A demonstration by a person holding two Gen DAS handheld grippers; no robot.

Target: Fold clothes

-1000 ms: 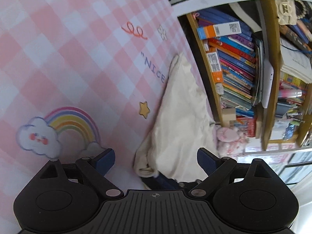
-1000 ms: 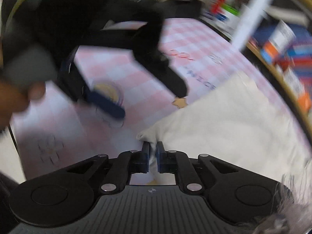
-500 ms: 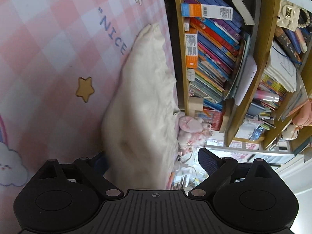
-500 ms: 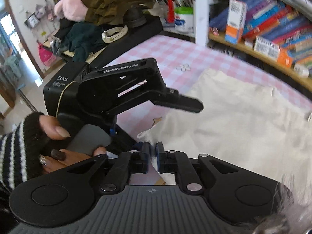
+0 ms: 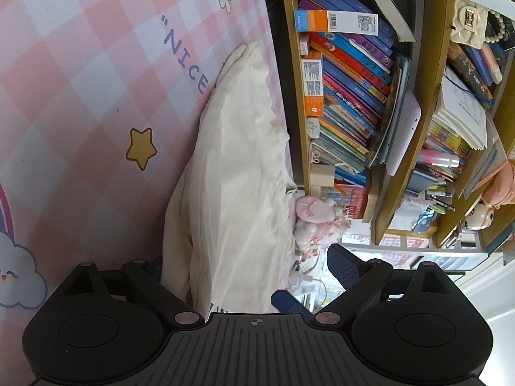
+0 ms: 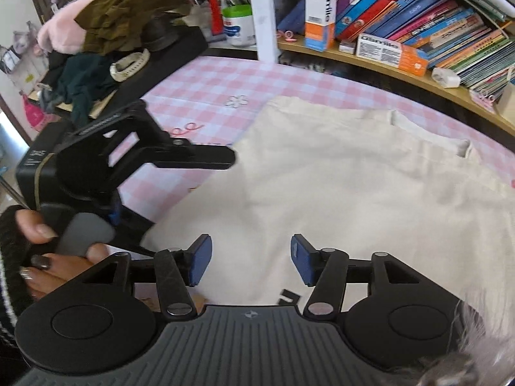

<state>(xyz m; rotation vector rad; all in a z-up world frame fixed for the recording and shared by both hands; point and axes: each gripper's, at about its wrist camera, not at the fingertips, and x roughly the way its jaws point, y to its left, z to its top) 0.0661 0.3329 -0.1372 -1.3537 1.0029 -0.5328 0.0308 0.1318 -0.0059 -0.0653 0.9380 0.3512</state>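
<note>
Cream garment [image 6: 338, 193]: spread flat on the pink checked table [image 6: 206, 87], below the bookshelf [image 6: 402, 61]. Right gripper [image 6: 251, 259]: jaws now spread above the cloth, its earlier pinch on the hem released. Left gripper [image 5: 244, 267]: jaws wide apart, straddling the garment's near edge as before.

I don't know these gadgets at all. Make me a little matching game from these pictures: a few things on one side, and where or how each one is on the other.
Things:
1. cream garment
2. star print
3. books
4. right gripper

Descriptions:
a. open, above the cloth
b. standing on a wooden shelf
c. spread on the pink checked cover
d. yellow, beside the garment's edge

Pairs: 1-c, 2-d, 3-b, 4-a
</note>
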